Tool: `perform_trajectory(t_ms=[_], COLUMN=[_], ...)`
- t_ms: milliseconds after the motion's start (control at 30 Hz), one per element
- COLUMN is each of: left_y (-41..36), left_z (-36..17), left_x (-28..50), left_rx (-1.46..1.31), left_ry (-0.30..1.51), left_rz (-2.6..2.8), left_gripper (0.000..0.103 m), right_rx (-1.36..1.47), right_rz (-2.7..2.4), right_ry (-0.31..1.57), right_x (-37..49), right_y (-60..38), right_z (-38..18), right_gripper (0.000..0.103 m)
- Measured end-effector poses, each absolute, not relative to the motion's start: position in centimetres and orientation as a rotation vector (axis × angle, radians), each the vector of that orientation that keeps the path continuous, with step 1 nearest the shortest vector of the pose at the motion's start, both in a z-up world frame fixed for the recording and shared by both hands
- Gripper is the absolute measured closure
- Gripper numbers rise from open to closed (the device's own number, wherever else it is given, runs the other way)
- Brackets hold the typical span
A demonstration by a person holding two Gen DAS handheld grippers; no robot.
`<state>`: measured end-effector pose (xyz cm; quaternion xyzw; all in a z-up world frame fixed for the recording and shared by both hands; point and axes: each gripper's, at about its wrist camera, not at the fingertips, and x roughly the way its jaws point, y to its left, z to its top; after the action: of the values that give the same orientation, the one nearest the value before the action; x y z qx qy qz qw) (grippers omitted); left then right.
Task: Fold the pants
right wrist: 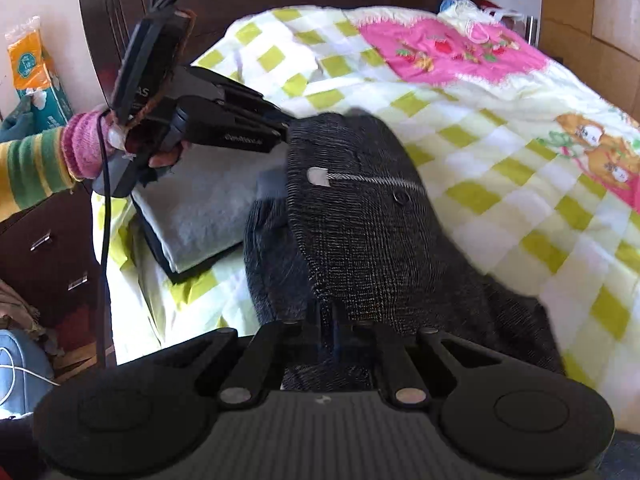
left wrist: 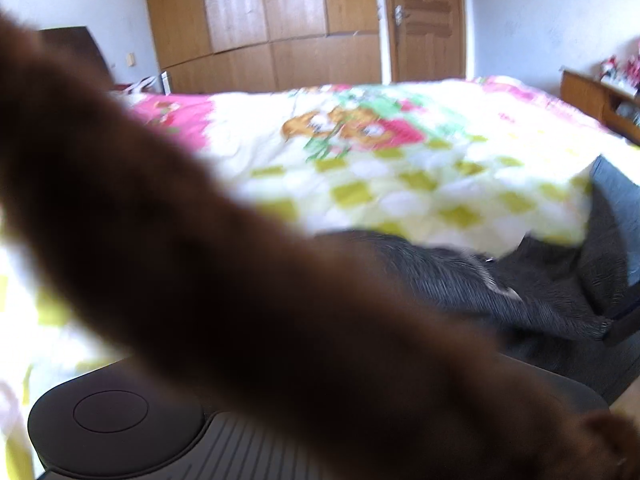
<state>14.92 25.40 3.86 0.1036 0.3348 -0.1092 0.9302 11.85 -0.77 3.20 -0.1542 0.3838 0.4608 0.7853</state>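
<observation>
Bedroom w/ a wooden wardrobe [left wrist: 260,20] and door [left wrist: 426,20] behind; bed [right wrist: 500,184] covered in a yellow-check quilt w/ pink cartoon patches fills most of both views. Dark grey pants [right wrist: 360,224] are up off the quilt, waist end raised and stretched between the two tools, zipper [right wrist: 376,180] and button [right wrist: 401,197] facing the right cam, rest of the cloth trailing down toward the bed edge. Holding them taut by two points at the waist looks like a way to spread the garment flat before laying it down for a fold, so task seems early, no fold made yet

Right gripper [right wrist: 334,320]: fingers drawn close together w/ pants cloth pinched between them, right at the lower edge of the raised panel. Left gripper [right wrist: 286,130] reaches in from the left side of the right view, fingers nearly together at the pants' upper corner, apparently clamped on it. Left cam itself is mostly blocked by a blurred brown shape close to the lens, so no confirmation from there; only a strip of pants [left wrist: 520,280] shows beyond it

Hand [right wrist: 160,156] on the left tool is at about headboard height, striped sleeve [right wrist: 36,164] w/ pink cuff, cable hanging below. Folded grey cloth [right wrist: 208,208] sits on the quilt under that tool, apart from the pants
</observation>
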Motion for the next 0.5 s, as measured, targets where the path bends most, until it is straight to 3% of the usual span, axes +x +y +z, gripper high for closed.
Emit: perform_trajectory(t_ms=[133, 500], left_y=[27.0, 27.2], left_z=[0.9, 2.8], left_x=[13.1, 9.1], left_rx=[0.232, 0.284], left_ry=[0.762, 0.684], left_rz=[-0.161, -0.166], left_gripper=[0.092, 0.088], right_rx=[-0.408, -0.469], right_rz=[0.943, 0.898], right_ry=[0.888, 0.882], right_x=[10.7, 9.2], right_y=[1.2, 0.4], right_z=[-1.3, -1.1], right_gripper=[0.080, 0.080])
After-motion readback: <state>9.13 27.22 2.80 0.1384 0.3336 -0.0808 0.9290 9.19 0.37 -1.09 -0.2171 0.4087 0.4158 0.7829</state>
